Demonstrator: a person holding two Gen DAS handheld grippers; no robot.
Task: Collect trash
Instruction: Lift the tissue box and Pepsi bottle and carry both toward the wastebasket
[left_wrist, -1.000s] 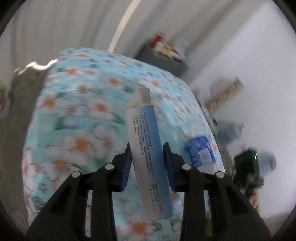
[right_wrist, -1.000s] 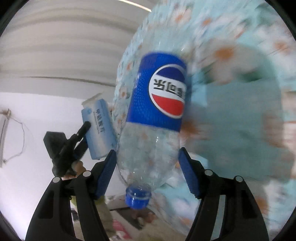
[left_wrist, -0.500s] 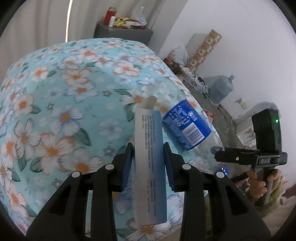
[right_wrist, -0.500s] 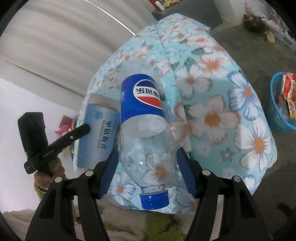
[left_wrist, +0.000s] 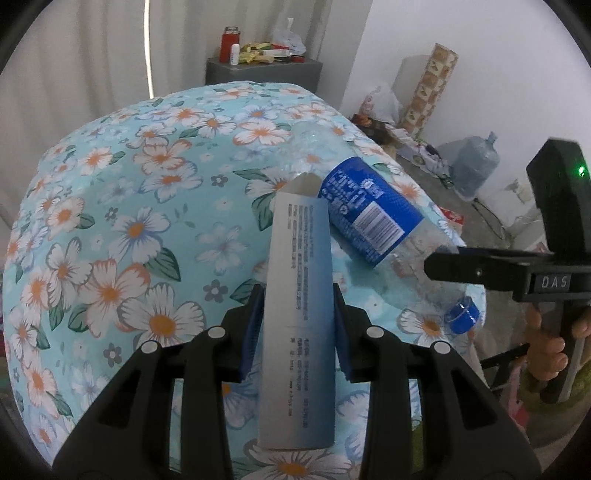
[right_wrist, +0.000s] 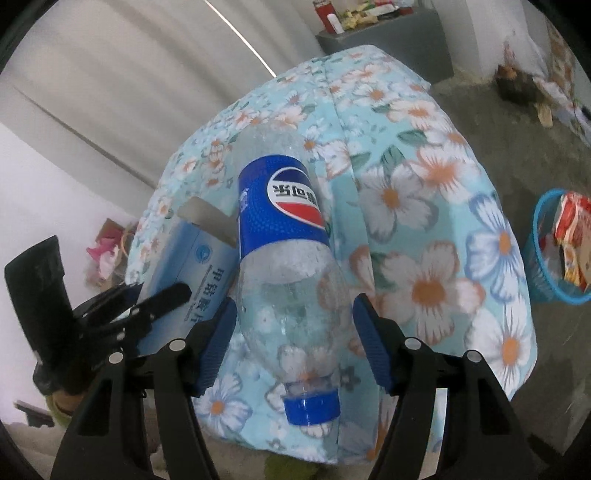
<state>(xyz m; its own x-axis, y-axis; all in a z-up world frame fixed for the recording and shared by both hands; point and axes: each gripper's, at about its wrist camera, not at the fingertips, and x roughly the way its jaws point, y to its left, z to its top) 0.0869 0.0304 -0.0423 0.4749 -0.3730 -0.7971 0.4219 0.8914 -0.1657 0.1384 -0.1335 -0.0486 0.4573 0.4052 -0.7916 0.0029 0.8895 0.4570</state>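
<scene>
A tall white-and-blue carton (left_wrist: 299, 295) stands between the blue pads of my left gripper (left_wrist: 295, 325), which is shut on it above the floral tablecloth (left_wrist: 110, 221). An empty cola bottle (right_wrist: 284, 221) with a blue label and blue cap lies between the pads of my right gripper (right_wrist: 295, 343), cap towards the camera; its jaws are opening slightly while the pads still touch the bottle. The bottle (left_wrist: 369, 210) rests against the carton's right side, with a black finger (left_wrist: 480, 269) of the right gripper beside it. The carton (right_wrist: 199, 269) and left gripper (right_wrist: 159, 299) show left of the bottle.
A blue basket (right_wrist: 546, 288) holding wrappers stands on the floor right of the table. A grey cabinet (left_wrist: 258, 70) with bottles and packets is behind the table. A water jug (left_wrist: 476, 166) and clutter line the right wall. A hand (left_wrist: 546, 339) grips the right tool.
The left gripper with the carton has swung over beside the bottle, so bottle and right tool now show at its right. The right view rolled, bringing the blue basket into sight.
</scene>
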